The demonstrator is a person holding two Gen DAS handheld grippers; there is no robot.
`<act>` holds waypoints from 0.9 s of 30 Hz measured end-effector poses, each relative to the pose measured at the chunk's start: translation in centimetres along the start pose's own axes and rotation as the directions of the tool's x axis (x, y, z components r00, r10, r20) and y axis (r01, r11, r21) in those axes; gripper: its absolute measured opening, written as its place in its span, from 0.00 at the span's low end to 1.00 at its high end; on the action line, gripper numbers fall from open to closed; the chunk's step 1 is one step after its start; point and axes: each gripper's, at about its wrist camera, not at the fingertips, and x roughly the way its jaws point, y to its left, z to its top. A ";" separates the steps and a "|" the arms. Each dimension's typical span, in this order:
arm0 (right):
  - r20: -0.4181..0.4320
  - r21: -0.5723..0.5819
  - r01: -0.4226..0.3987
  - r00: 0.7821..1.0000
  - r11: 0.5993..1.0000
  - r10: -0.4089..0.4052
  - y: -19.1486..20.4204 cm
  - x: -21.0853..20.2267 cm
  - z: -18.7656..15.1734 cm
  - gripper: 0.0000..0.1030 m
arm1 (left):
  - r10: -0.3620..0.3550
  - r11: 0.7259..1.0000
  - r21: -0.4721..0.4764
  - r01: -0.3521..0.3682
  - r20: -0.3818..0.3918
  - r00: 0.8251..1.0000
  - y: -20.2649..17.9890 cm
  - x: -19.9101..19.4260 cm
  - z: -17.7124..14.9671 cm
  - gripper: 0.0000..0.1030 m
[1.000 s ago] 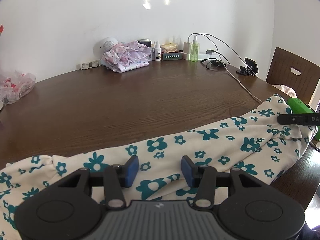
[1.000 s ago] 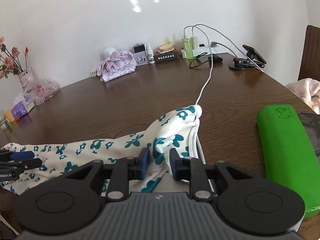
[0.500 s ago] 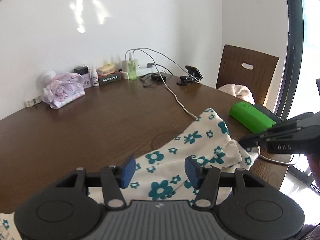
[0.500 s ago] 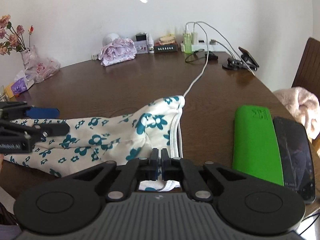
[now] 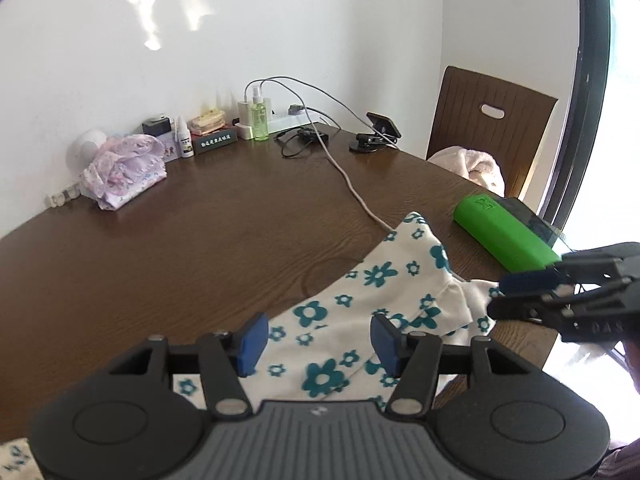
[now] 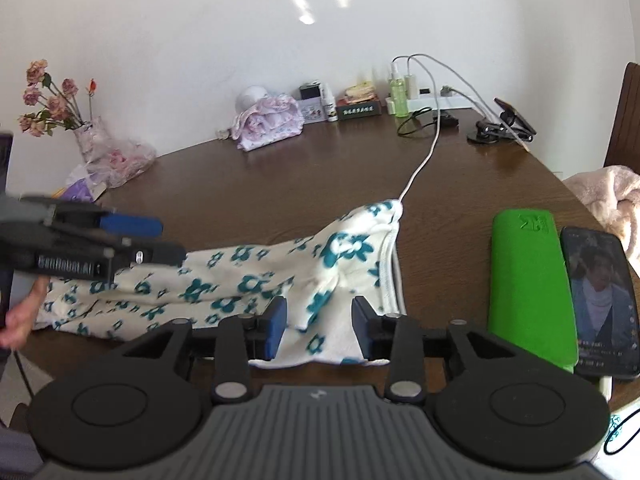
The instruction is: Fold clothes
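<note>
A white garment with teal flowers (image 5: 360,296) lies stretched along the near edge of the brown table (image 5: 200,240), partly hanging off it. My left gripper (image 5: 318,342) is open, its blue pads spread just above the cloth and holding nothing. In the right wrist view the garment (image 6: 280,272) runs from the left towards the middle, its hemmed end bunched in front of my right gripper (image 6: 319,328). That gripper is open over the hem. The left gripper (image 6: 168,242) hovers at the cloth's left part. The right gripper (image 5: 504,294) shows at the cloth's right end.
A green case (image 6: 528,280) and a phone (image 6: 600,296) lie right of the garment. A white cable (image 6: 420,164) runs from the far power strip to the cloth. Folded pink clothing (image 5: 124,168), bottles, a flower vase (image 6: 88,140) and a chair (image 5: 492,120) ring the table.
The right gripper, shut on the garment's hem half a second ago, has opened and let it go. The left gripper has swung rightward along the cloth, staying open.
</note>
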 end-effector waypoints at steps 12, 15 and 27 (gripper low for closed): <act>-0.077 0.078 -0.002 0.997 0.997 0.008 0.6 6.3 0.9 0.32 | 0.014 0.987 0.158 0.016 -0.188 0.982 0.3 7.6 -1.0 0.52; -0.093 0.058 0.011 0.996 0.998 -0.005 1.0 8.7 2.9 0.22 | 0.039 0.995 0.099 -0.020 -0.191 0.981 2.0 7.8 -1.1 0.45; -0.075 0.145 -0.037 0.996 0.989 0.048 1.6 14.7 7.8 0.43 | 0.220 0.954 -0.176 -0.241 -0.132 0.967 11.3 -0.5 -3.5 0.59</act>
